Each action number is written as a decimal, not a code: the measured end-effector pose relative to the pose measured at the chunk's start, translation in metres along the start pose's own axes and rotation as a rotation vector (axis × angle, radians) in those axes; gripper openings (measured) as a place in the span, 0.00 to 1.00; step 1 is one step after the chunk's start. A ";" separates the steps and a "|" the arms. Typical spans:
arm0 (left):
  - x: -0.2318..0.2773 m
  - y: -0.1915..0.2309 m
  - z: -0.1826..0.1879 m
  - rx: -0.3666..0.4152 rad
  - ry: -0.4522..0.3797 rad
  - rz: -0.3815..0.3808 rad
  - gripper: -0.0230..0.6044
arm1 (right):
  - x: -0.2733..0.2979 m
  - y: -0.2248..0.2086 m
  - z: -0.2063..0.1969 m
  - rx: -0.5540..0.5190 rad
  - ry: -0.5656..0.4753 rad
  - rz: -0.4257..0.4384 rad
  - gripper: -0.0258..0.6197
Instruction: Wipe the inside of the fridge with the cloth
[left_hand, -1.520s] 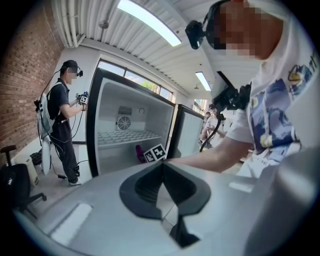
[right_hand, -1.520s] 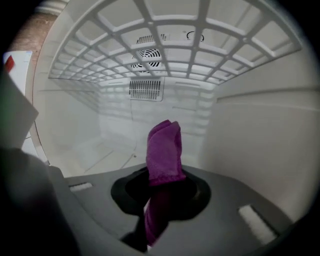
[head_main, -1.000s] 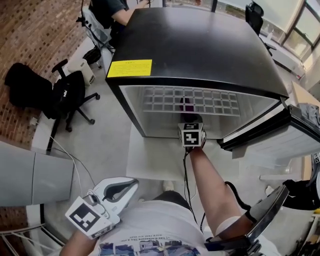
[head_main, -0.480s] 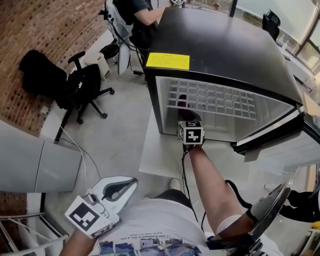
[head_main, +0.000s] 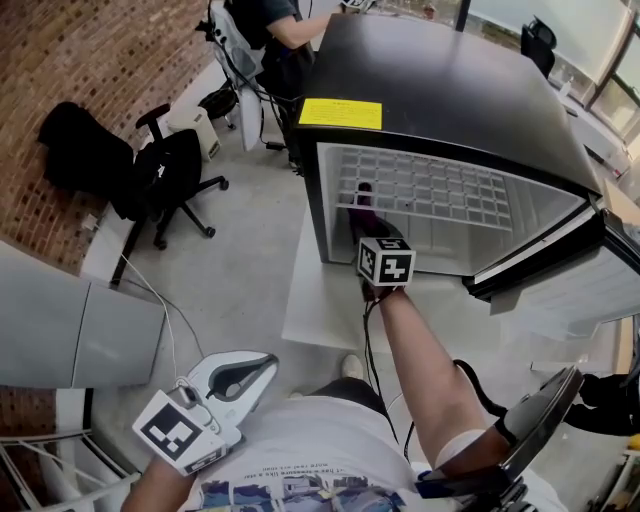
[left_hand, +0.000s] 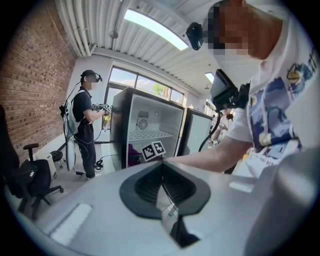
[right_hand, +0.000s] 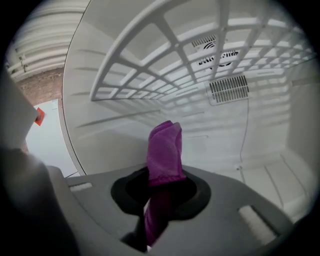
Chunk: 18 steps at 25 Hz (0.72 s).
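Since a second ago the black, boxy mini fridge (head_main: 440, 90) has slid right and closer in the head view, mostly through my own head turning, and my right arm now reaches in nearer the left wall of its opening. Over the last half second almost nothing has shifted, so I judge the reach is settling and the wipe itself has not begun.

Inside the fridge, the white grid shelf (right_hand: 200, 55) spans overhead, with the vent on the white back wall beyond it. My right gripper (right_hand: 159, 200) sits at the front edge of the cavity, jaws pinched tight on the purple microfibre cloth (right_hand: 165, 147). A folded tuft of the cloth stands up past the jaws under the shelf, and as far as I can see it touches no wall. It needs pressing against a surface next.

My left gripper (left_hand: 162, 185) hangs back by my hip — jaws closed together, holding nothing.
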<state>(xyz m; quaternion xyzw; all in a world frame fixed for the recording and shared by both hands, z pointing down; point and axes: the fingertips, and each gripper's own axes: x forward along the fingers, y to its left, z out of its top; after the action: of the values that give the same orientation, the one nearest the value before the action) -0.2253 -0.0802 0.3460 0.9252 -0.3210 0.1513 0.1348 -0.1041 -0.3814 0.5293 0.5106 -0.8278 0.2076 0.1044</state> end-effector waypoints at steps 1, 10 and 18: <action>0.000 -0.001 -0.001 0.005 0.002 -0.005 0.05 | -0.005 -0.002 0.002 -0.002 -0.010 -0.006 0.12; 0.027 -0.015 0.002 0.029 -0.006 -0.114 0.05 | -0.067 -0.065 0.021 -0.093 -0.065 -0.171 0.12; 0.077 -0.038 0.018 0.050 -0.021 -0.246 0.05 | -0.135 -0.153 0.020 -0.158 -0.047 -0.383 0.12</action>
<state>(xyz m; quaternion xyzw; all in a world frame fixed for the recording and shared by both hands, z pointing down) -0.1400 -0.0997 0.3514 0.9621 -0.2027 0.1321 0.1258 0.0950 -0.3418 0.4961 0.6536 -0.7316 0.1063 0.1622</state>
